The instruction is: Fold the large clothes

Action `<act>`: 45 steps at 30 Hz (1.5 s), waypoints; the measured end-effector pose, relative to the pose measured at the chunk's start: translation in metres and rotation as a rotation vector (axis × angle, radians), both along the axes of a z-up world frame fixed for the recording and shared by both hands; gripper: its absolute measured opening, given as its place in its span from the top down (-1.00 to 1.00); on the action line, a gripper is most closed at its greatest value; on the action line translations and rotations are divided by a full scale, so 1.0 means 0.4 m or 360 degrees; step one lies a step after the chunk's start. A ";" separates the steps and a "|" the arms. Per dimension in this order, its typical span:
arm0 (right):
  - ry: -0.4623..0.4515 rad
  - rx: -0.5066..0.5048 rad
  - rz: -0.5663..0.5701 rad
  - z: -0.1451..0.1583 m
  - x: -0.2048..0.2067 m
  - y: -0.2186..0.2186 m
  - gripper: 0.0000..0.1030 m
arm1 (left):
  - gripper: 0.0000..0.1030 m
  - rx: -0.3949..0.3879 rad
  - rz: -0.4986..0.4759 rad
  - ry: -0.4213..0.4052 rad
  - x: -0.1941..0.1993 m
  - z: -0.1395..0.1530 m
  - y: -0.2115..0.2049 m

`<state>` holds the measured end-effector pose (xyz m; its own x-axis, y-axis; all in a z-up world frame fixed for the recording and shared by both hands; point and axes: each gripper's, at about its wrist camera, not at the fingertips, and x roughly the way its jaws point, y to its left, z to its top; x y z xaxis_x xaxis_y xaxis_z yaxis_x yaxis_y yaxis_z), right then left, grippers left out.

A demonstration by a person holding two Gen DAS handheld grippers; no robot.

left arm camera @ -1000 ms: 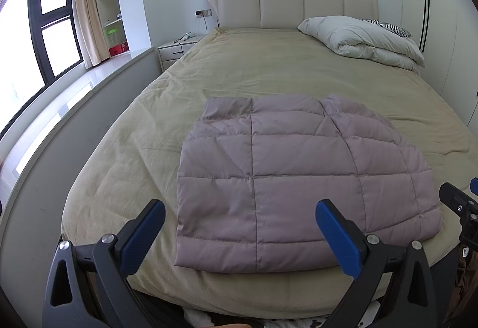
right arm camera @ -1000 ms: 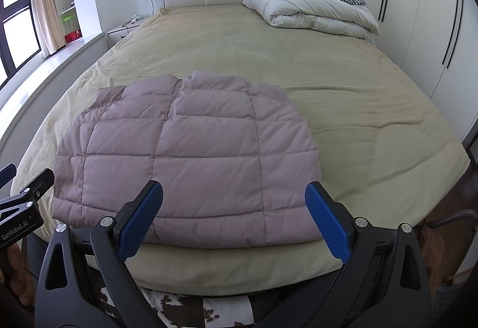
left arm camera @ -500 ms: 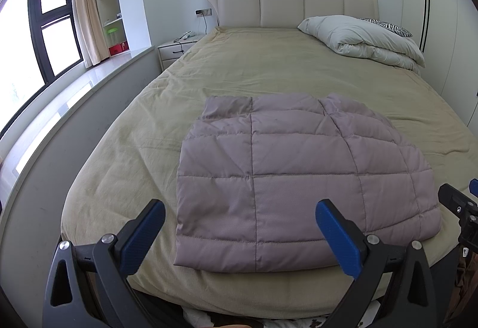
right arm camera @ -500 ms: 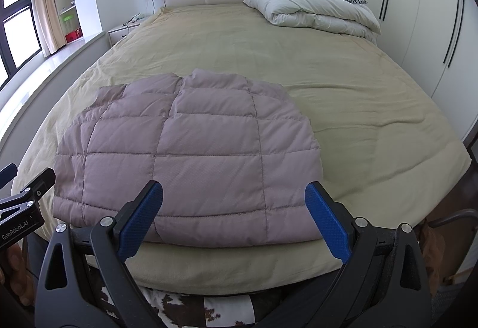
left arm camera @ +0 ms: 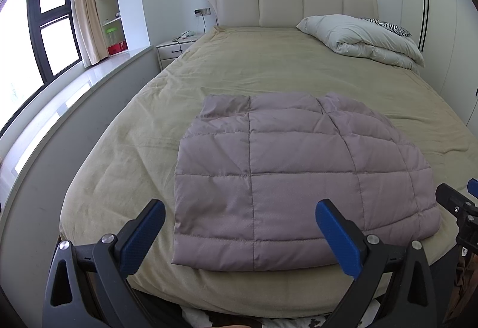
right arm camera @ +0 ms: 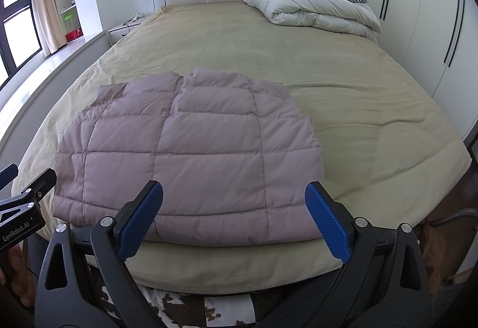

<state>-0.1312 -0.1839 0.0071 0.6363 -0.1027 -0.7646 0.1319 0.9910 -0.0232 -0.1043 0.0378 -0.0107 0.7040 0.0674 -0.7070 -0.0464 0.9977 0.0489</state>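
A mauve quilted puffer garment (left arm camera: 292, 178) lies folded flat near the foot of the bed (left arm camera: 269, 71); it also shows in the right wrist view (right arm camera: 191, 154). My left gripper (left arm camera: 239, 226) is open and empty, held just short of the garment's near edge. My right gripper (right arm camera: 233, 214) is open and empty, also hovering at the near edge, towards the garment's right side. Each gripper shows at the edge of the other's view: the right one (left arm camera: 457, 208), the left one (right arm camera: 24, 199).
A folded white duvet (left arm camera: 361, 38) and a zebra pillow (left arm camera: 388, 27) lie at the head on the right. A nightstand (left arm camera: 174, 50) and a window ledge (left arm camera: 59, 107) run along the left; wardrobe doors (right arm camera: 418, 14) stand on the right.
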 end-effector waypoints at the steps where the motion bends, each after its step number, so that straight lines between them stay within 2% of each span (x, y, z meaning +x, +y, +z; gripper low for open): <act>1: 0.0001 0.0000 0.0001 0.000 -0.001 0.001 -0.89 | -1.00 0.0001 -0.0001 0.0002 0.000 0.000 0.000; 45: 0.0018 0.0011 0.0019 -0.008 0.007 -0.003 -0.89 | -1.00 0.0000 0.0001 0.0001 0.000 0.000 -0.001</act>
